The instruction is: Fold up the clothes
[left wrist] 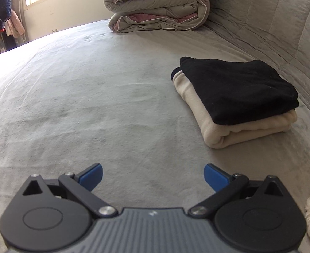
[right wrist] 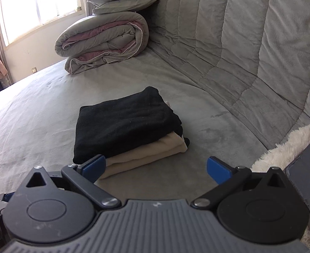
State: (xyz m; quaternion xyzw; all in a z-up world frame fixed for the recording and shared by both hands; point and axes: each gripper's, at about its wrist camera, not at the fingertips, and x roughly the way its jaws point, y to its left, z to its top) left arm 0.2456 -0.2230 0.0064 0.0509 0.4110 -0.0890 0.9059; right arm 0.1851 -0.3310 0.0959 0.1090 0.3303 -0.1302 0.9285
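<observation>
Both the left hand-held gripper (left wrist: 152, 176) and right hand-held gripper (right wrist: 156, 168) gape wide and empty, so a careless nudge could topple the black garment (right wrist: 125, 124) off the cream garment (right wrist: 146, 154) on the bed (left wrist: 81, 105).

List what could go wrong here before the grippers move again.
The black garment sits skewed on the cream garment; a nudge from the open right gripper might slide it off. The open left gripper hangs low over the bed cover and could snag it.

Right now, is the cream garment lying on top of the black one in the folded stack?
No, the black garment lies on top, with the cream garment folded beneath it on the bed.
</observation>
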